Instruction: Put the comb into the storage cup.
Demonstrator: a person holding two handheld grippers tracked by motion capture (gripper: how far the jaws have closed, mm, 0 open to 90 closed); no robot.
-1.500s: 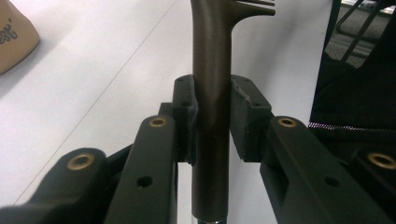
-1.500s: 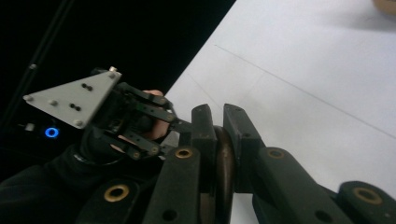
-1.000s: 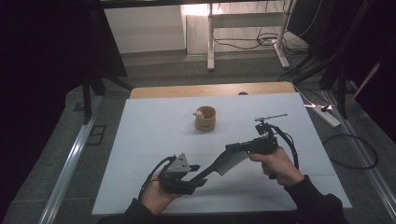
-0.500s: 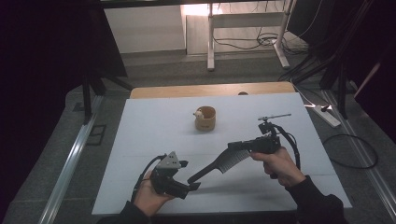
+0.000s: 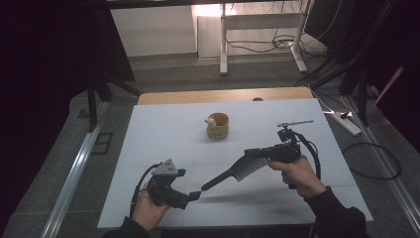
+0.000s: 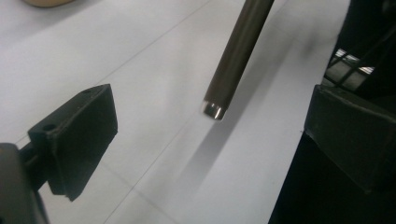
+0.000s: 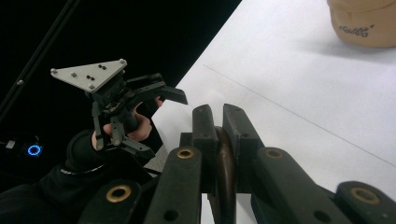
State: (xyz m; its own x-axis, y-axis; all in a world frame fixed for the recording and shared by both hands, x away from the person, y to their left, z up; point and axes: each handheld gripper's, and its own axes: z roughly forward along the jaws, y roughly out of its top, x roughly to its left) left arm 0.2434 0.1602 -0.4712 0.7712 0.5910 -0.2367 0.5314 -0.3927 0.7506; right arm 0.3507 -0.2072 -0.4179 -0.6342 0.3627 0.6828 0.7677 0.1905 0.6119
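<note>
A black comb (image 5: 242, 168) hangs over the white table (image 5: 163, 134), its teeth end clamped in my right gripper (image 5: 253, 152), which is shut on it. The pads squeeze the comb's spine (image 7: 225, 161) in the right gripper view, where my right gripper (image 7: 222, 122) rises from the bottom. The comb's round handle (image 6: 236, 51) slants toward my left gripper (image 5: 194, 195). My left gripper (image 6: 212, 135) has just been opening, and its jaws stand wide apart with the handle's tip free just ahead of them, touching neither pad. My left gripper (image 7: 168, 93) also shows at the table's edge.
A small tan cup (image 5: 218, 126) stands at mid-table, beyond both grippers, and also shows as the tan cup (image 7: 362, 21) in the right gripper view. A cable trails from each gripper. Beyond the table's far edge lies dark floor with a table frame and cables.
My left gripper's jaws have spread off the comb's handle, and the left hand has drawn back a little to the left. The right hand and the comb have stayed still.
</note>
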